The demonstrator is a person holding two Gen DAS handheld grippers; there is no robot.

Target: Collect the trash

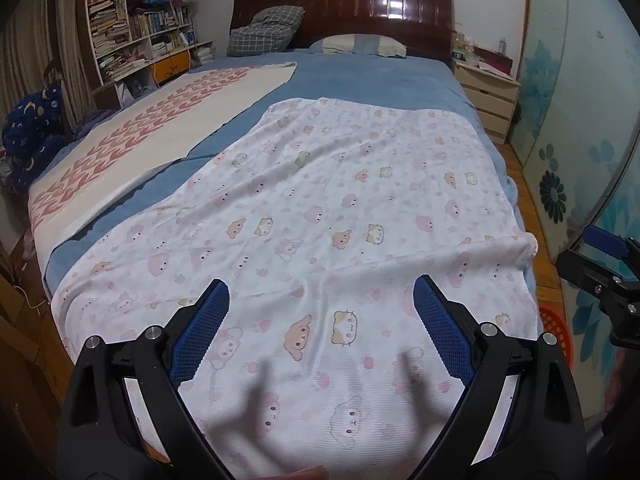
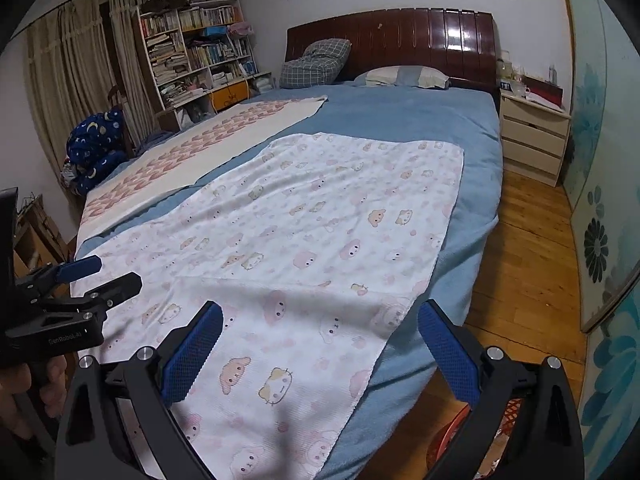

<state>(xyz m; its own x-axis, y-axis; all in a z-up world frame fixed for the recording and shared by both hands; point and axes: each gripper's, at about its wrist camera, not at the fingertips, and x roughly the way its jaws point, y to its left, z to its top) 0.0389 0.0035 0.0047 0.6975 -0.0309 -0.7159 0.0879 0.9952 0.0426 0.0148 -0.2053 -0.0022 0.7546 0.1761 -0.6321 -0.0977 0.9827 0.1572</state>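
Both claws hang over the foot of the bed, and each one is wide open with nothing between its pads: the left gripper (image 1: 321, 328) above the cartoon-print blanket (image 1: 320, 208), the right gripper (image 2: 320, 354) at its right edge. Just below the right claw stands an orange basket (image 2: 508, 412) on the floor, probably for trash. Farther ahead I see no trash on the blue sheet (image 2: 400, 116), so collecting seems finished or not yet begun.

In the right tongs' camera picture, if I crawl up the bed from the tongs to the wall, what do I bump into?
White cartoon-animal blanket → bare blue bedsheet → striped blue-and-cream pillow → shiny dark-red wooden headboard.
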